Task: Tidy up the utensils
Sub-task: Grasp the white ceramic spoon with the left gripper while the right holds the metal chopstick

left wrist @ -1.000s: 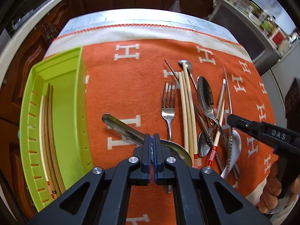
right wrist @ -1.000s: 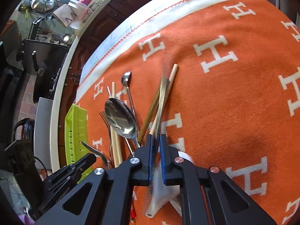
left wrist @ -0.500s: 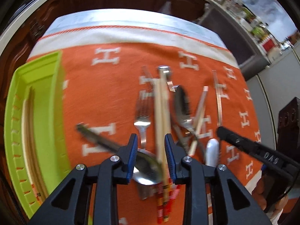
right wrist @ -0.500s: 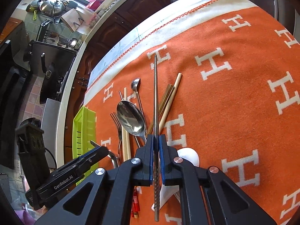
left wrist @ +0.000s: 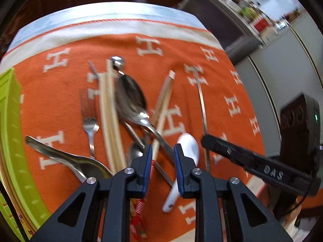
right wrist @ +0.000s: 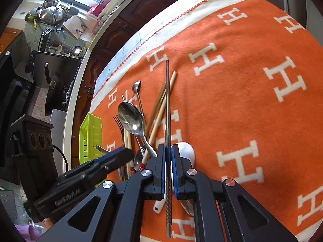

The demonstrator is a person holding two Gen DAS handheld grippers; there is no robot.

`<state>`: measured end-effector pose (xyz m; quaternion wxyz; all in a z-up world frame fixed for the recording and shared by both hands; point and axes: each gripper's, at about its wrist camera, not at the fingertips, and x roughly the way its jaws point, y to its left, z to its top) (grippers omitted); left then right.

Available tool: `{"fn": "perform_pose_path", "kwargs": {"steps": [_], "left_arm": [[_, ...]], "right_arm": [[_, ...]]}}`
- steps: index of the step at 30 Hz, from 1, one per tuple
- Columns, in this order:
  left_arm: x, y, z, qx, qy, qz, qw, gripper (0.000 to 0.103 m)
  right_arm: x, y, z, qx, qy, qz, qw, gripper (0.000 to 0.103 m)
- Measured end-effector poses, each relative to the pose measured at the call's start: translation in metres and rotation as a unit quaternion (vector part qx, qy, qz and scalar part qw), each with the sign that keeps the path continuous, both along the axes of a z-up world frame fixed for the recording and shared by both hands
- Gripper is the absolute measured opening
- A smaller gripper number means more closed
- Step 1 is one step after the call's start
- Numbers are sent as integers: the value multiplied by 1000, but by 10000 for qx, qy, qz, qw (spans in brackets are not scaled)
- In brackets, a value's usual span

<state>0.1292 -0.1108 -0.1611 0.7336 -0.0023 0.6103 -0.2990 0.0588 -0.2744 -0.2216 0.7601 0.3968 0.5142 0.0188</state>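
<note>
The right gripper [right wrist: 167, 153] has its blue-padded jaws pressed together on a thin metal chopstick with a spiral-ridged end [right wrist: 167, 109]. The stick runs straight out ahead of the fingers, lifted clear of the orange blanket patterned with white H letters [right wrist: 248, 104], and its ridged end pokes back past the pads toward the camera.

The left gripper [left wrist: 162, 155] has its jaws slightly apart, having just been closing a little. They pinch nothing, and between them show a steel spoon handle and the red-striped end of a chopstick, both lying on the blanket below.

Just ahead of the left fingers lies the heap of utensils: a large shiny steel spoon [left wrist: 130, 98], a pair of pale wooden chopsticks [left wrist: 110, 121] to its left, a steel fork [left wrist: 88, 119] further left, and a steel ladle-like spoon [left wrist: 66, 159] at the lower left. A white ceramic soup spoon [left wrist: 186, 149] sits just right of the right-hand finger. The lime-green plastic slotted tray [left wrist: 12, 133] stands well off to the left of that gripper, at the blanket's edge.
</note>
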Motion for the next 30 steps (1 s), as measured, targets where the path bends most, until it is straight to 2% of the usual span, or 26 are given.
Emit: {"fn": "perform_pose_path", "kwargs": {"steps": [7,12,16,25,28,30], "left_arm": [[-21,-20,-18,131,138,-573,9982,19],[-26,-27,-16,178,-61,-789,9967,20],[-28,-28,-18,196,-1,-921,9956,28],[-39,-44,-31,189,-102,-1386,9901,28],[-39,-48,-32,215,-167,-1559,9874,28],[-37,-47,-33,199,-138,-1537,9878,18]], "right_arm": [[-20,-8,-5,93,28,-101,9999,6],[-31,-11,-9,150,49,-145,9998,6],[-38,-12,-13,200,69,-157,9997,6],[-44,-14,-14,244,63,-155,9996,6],[-46,-15,-14,252,57,-174,9995,6],[-48,-16,-13,236,59,-195,9995,6]]}}
